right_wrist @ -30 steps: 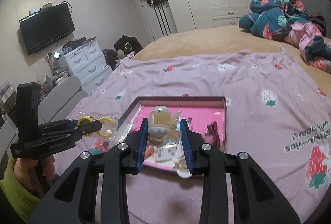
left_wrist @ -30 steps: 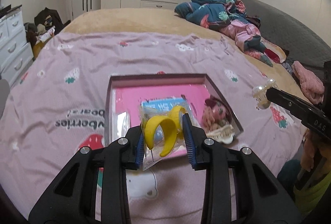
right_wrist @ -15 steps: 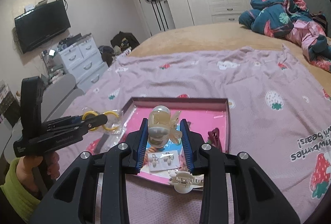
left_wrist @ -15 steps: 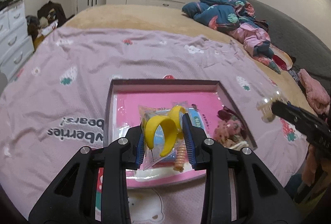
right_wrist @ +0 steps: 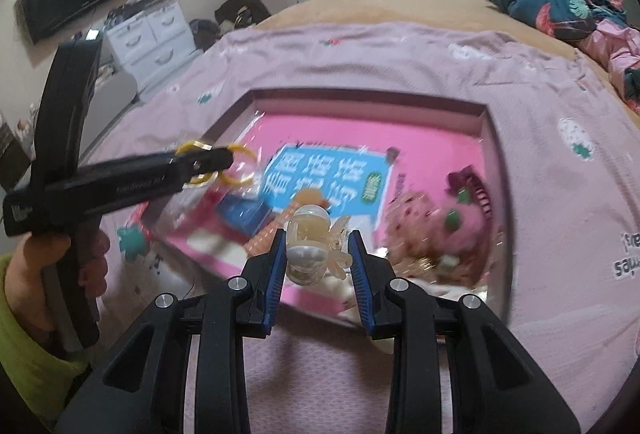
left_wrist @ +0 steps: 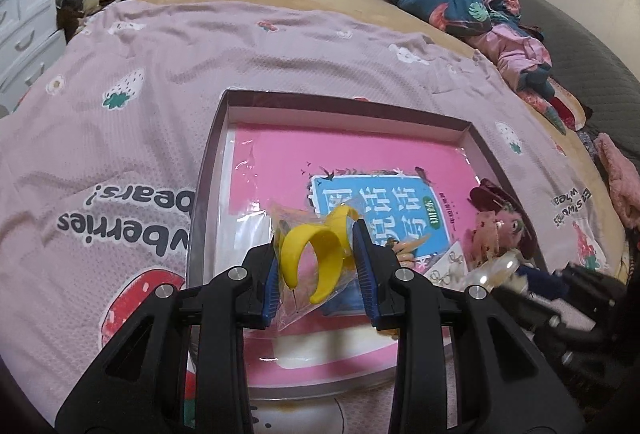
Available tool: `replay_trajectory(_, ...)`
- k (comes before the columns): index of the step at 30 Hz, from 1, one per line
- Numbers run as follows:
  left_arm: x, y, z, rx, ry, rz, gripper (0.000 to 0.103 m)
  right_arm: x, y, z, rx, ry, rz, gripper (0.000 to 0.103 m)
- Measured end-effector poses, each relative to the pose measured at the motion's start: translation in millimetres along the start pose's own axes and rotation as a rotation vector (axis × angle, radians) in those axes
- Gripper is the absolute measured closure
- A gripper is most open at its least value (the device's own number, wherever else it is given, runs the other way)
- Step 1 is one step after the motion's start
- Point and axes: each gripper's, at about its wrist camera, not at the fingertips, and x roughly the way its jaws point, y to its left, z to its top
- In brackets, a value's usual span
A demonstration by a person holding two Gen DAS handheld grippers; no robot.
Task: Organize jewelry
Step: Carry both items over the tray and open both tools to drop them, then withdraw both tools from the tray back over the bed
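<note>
Two items not yet stowed: left gripper [left_wrist: 318, 260] clamped bagged yellow hoops [left_wrist: 316, 254], right gripper [right_wrist: 318, 254] clamped hair clip [right_wrist: 310, 248], both above box [left_wrist: 216, 137] near edge.

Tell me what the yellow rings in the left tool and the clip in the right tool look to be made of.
Yellow rings: likely smooth opaque plastic, with an even colour and soft sheen, sealed in a thin clear film bag that crinkles and glints. Clip: apparently translucent amber plastic or resin, since light passes through it; its pale dome looks glossy. The blur leaves finer detail open.
</note>
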Motion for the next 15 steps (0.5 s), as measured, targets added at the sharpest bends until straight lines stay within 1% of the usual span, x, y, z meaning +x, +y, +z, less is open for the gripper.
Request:
replay_trajectory(3,-0.8,0.6,-0.4,0.002,0.002,0.0,0.078,6.3,4.4,-3.7,-0.016,0.017,-0.006,0.073)
replay_trajectory(6,-0.3,0.5,-0.5,0.003,0.004,0.002,0.078,5.3,4.6,-5.2,-0.009,0.021,-0.007,0.063)
replay_trajectory(8,-0.2,-0.4,-0.2,0.004,0.003,0.004,0.076,-0.2,4.2,-5.9,-0.005,0.01,-0.003,0.051)
replay_trajectory(9,0.0,-0.4,-0.1,0.005,0.004,0.004,0.075,-5.3,3.6,-6.4,0.002,-0.002,-0.003,0.048)
replay_trajectory(11,-1.4,-1.3,-0.7,0.008,0.003,0.005,0.067,-15.1,1.5,-6.7,0.014,-0.023,-0.005,0.044)
replay_trajectory(13,-5.7,-2.2,-2.2,0.009,0.0,0.003,0.065,-26.0,-1.1,-6.6,0.027,-0.041,-0.005,0.041)
replay_trajectory(15,-11.4,-4.5,-2.7,0.014,-0.01,0.002,0.059,-40.6,-3.4,-7.9,0.038,-0.069,-0.01,0.033)
